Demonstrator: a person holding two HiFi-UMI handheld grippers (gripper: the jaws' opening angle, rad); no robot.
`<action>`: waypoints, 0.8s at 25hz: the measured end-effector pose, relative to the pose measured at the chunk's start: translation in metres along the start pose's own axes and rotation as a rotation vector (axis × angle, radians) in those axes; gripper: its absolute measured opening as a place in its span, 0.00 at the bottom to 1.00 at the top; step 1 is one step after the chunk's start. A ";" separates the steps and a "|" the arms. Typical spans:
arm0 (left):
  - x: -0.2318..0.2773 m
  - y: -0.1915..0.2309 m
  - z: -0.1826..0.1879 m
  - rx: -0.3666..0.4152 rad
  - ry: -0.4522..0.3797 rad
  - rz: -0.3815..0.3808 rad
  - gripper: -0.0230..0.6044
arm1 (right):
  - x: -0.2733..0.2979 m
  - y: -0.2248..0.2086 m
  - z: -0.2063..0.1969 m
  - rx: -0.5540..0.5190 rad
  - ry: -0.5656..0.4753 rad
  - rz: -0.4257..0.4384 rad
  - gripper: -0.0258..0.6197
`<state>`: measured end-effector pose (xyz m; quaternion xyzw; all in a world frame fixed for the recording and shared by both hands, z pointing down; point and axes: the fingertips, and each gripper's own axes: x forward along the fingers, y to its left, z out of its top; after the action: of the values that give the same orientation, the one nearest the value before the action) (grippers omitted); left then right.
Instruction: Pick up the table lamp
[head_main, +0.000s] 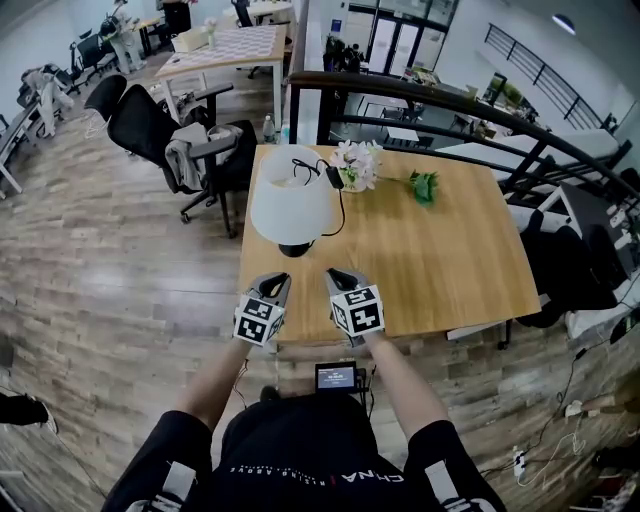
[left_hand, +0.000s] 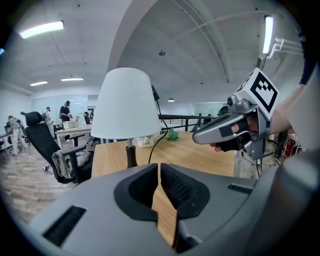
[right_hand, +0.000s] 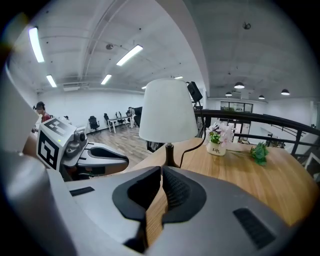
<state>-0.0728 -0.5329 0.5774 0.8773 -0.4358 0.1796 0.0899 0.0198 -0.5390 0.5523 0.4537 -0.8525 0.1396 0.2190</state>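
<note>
Plainly, the table lamp stands upright on the table, shade uppermost.

Table lamp: wht shade, dark base; upright on table

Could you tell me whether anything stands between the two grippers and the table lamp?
Nothing visible does. Only bare table lies between the left gripper, the right gripper and the table lamp. Its cord runs off on the far side.
</note>
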 end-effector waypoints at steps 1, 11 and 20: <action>0.000 0.001 0.001 -0.003 -0.003 0.001 0.07 | 0.000 0.000 0.001 0.000 -0.002 0.001 0.10; 0.016 -0.002 -0.004 -0.039 0.022 0.024 0.27 | -0.002 -0.014 0.024 -0.015 -0.052 0.016 0.10; 0.058 0.010 0.006 -0.029 -0.019 0.184 0.27 | -0.002 -0.036 0.083 -0.102 -0.136 0.069 0.10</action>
<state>-0.0473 -0.5837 0.5946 0.8339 -0.5179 0.1725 0.0813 0.0299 -0.5936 0.4814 0.4205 -0.8866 0.0722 0.1785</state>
